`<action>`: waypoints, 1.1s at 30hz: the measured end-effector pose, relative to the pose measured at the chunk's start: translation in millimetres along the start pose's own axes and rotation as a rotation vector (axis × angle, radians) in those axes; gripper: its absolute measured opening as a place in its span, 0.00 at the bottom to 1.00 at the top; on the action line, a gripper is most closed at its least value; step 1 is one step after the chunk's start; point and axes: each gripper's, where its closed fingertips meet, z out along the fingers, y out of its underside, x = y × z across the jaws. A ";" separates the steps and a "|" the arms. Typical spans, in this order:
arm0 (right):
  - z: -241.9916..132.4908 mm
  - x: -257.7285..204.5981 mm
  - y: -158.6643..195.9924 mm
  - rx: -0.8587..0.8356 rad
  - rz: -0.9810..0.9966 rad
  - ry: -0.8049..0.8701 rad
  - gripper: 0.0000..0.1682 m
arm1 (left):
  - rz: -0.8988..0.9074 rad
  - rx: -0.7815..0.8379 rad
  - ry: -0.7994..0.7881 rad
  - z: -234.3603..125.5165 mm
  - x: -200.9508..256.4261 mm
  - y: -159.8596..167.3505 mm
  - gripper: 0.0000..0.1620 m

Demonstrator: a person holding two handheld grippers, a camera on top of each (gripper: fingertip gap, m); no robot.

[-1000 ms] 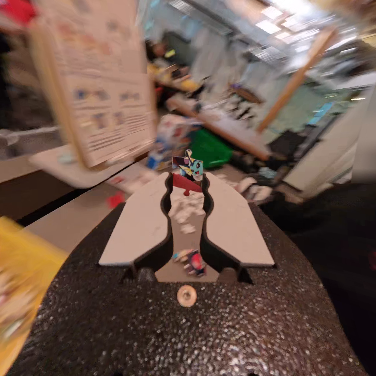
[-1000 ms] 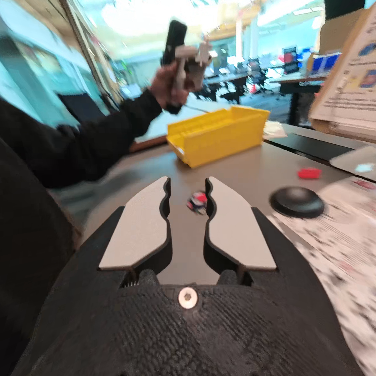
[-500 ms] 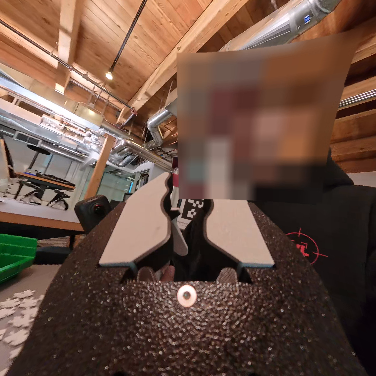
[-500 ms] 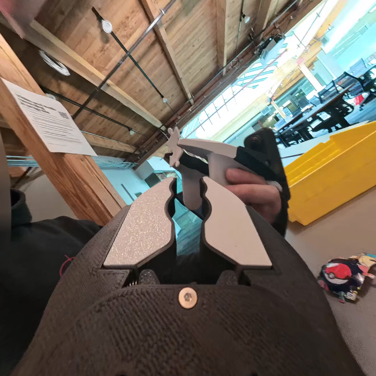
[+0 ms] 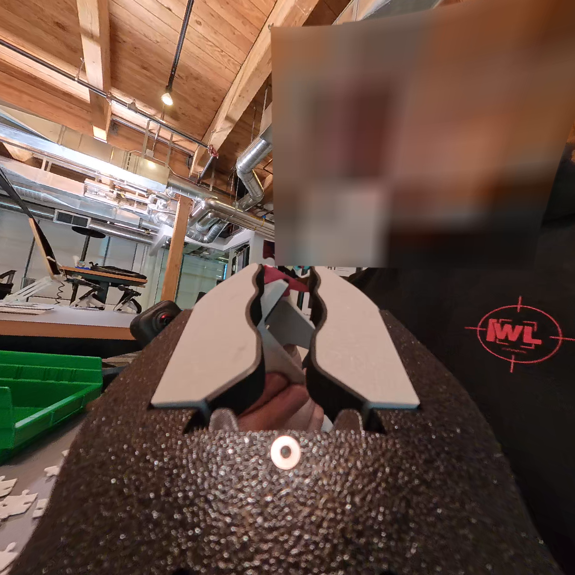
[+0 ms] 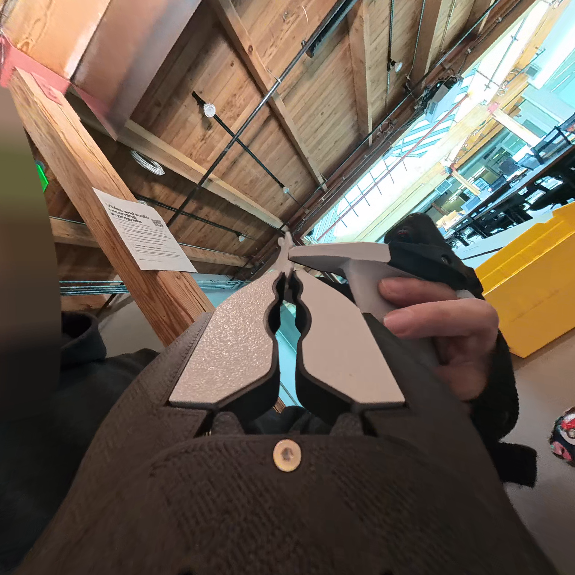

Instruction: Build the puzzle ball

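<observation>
Green bin (image 5: 46, 392) far left, yellow bin (image 6: 529, 298) right; paper notice (image 6: 143, 236) on post.

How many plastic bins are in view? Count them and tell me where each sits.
2. A green bin sits at the left edge of the left wrist view; a yellow bin sits at the right edge of the right wrist view. Others may be hidden.
</observation>
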 end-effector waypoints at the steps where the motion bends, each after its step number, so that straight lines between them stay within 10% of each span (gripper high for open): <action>1: -1.8 -1.7 -2.1 0.003 -0.009 -0.009 0.01 | 0.005 -0.009 -0.008 -1.3 -0.7 0.9 0.16; 11: -104.7 58.1 -0.8 -0.481 -0.508 0.617 0.01 | 0.179 -0.469 -0.568 -45.9 -37.2 21.9 0.18; 19: -117.7 69.7 30.0 -0.719 -0.724 0.672 0.01 | 0.230 -0.977 -0.797 -76.3 -48.7 97.3 0.07; 33: -108.7 77.0 54.8 -0.864 -0.803 0.601 0.01 | 0.195 -0.981 -0.925 -98.4 -33.7 110.4 0.12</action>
